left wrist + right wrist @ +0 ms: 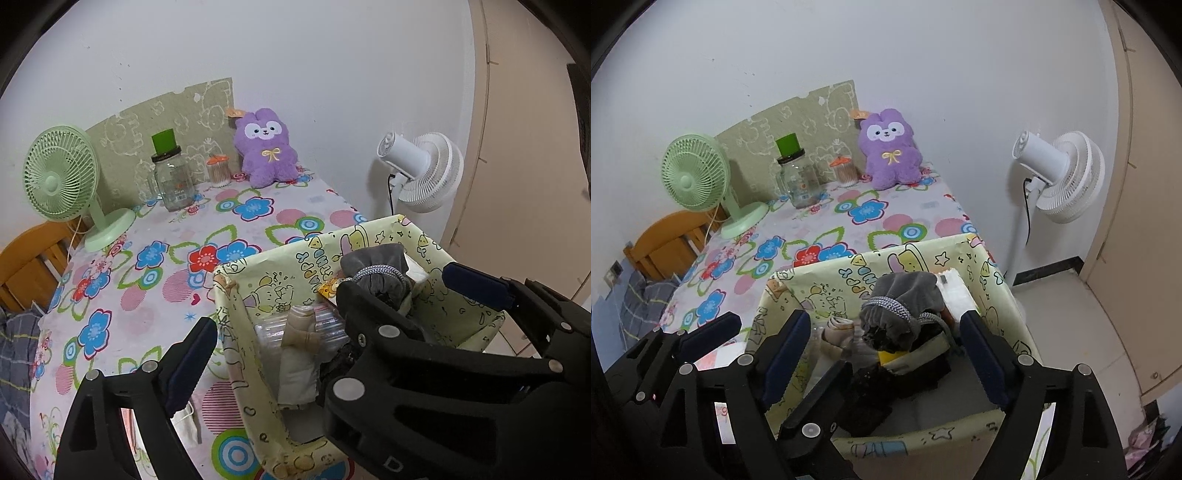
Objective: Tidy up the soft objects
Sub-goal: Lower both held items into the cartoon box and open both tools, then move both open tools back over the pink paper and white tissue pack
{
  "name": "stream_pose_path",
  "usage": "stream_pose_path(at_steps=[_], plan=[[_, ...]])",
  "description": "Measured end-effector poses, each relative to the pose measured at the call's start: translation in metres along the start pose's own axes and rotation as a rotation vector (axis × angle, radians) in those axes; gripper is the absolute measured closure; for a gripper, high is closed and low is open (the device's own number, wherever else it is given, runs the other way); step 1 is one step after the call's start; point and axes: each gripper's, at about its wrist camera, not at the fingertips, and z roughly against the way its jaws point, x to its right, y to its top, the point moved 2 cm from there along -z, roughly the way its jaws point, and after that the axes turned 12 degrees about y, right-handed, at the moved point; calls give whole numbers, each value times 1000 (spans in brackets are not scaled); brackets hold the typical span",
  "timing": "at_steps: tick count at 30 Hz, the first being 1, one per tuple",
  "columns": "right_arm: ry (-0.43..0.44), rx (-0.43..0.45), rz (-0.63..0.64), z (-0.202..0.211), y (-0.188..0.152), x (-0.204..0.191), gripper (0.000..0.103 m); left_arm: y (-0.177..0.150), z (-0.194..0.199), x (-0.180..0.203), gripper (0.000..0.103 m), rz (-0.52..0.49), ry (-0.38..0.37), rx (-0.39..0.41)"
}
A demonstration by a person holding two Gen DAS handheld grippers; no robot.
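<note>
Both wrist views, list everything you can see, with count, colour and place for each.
Flowered tablecloth table: one, white with bright flowers, against the wall.
Purple plush bunny: one, far table edge.
Small green desk fan: one, far left of table.
Clear glass jar with green lid: one, beside the fan.
Small orange-capped container: one, between jar and bunny.
Pale yellow cartoon-print fabric bin: one, near table edge.
Grey drawstring pouch: one, inside the bin.
Beige rolled cloth: one, inside the bin.
White standing fan: one, right of table.
Wooden chair: one, orange-brown, left.
Left gripper: black, jaws open across the bin's wall.
Right gripper: black, jaws open over the bin.
</note>
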Motion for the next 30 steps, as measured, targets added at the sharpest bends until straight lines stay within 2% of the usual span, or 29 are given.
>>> stream_pose_path(at_steps=[8, 12, 30], plan=[[-15, 13, 17, 11, 3, -12, 17, 0, 11, -11, 5, 19, 2, 23], [-32, 35, 29, 19, 5, -19, 8, 1, 18, -17, 3, 31, -1, 43], [-74, 112, 59, 45, 5, -63, 1, -4, 47, -54, 0, 73, -3, 102]])
